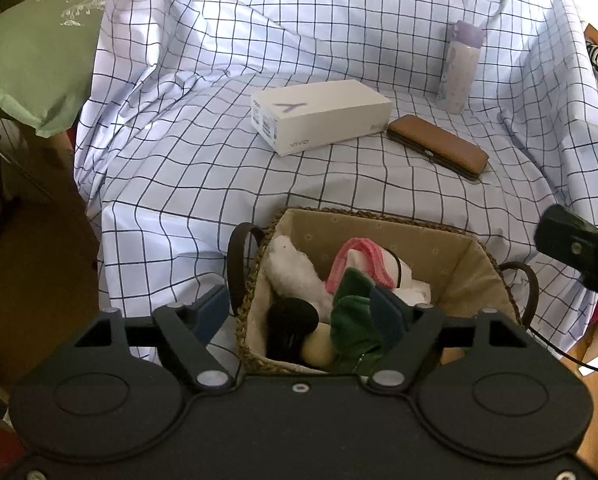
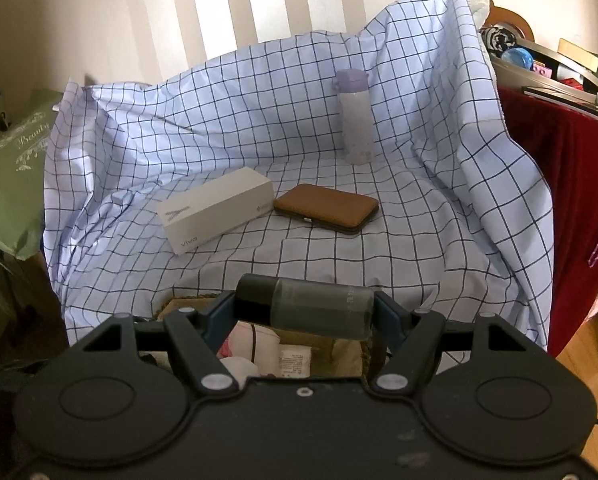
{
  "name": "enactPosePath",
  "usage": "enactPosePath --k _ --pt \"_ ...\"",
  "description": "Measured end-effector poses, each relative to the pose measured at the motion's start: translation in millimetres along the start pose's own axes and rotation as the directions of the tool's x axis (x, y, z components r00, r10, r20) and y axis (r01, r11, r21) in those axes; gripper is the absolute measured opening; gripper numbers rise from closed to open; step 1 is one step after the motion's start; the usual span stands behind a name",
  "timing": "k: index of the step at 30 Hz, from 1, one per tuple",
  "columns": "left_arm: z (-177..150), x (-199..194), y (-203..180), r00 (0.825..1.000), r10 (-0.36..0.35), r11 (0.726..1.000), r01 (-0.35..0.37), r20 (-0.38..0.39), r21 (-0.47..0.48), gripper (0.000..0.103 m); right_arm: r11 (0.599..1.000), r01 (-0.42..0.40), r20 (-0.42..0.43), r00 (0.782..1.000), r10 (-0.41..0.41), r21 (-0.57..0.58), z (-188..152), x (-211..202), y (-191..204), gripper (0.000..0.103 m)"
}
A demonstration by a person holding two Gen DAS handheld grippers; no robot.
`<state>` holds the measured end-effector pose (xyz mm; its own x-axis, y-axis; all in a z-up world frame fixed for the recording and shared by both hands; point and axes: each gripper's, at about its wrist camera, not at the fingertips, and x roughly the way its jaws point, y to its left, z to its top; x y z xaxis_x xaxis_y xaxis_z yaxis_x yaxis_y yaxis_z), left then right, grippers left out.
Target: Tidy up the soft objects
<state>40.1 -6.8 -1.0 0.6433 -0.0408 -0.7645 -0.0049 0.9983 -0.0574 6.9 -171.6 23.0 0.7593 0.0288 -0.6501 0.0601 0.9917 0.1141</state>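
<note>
A woven basket with dark handles sits at the front of the checked cloth. Inside it lie a white plush toy, a pink-and-white sock, a green cloth, a black item and a cream ball. My left gripper hangs open over the basket; its right finger is next to the green cloth and its left finger is outside the rim. My right gripper is shut on a dark translucent bottle held sideways above the basket.
On the checked cloth lie a white phone box and a brown case. A lilac-capped bottle stands behind them. A green bag is at the left, and red fabric and a cluttered shelf at the right.
</note>
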Motion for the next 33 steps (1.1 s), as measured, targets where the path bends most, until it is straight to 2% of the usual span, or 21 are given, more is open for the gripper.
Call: enactPosePath --k 7,33 --pt "-2.1 -1.6 -2.2 1.0 0.002 1.0 -0.002 0.004 0.012 0.074 1.0 0.001 0.002 1.0 -0.001 -0.007 0.8 12.3 5.1 0.075" --pt "-8.4 -5.1 -2.9 1.0 0.026 0.999 -0.026 0.005 0.039 0.078 0.999 0.046 -0.076 0.996 -0.048 -0.028 -20.7 0.0 -7.6 0.076"
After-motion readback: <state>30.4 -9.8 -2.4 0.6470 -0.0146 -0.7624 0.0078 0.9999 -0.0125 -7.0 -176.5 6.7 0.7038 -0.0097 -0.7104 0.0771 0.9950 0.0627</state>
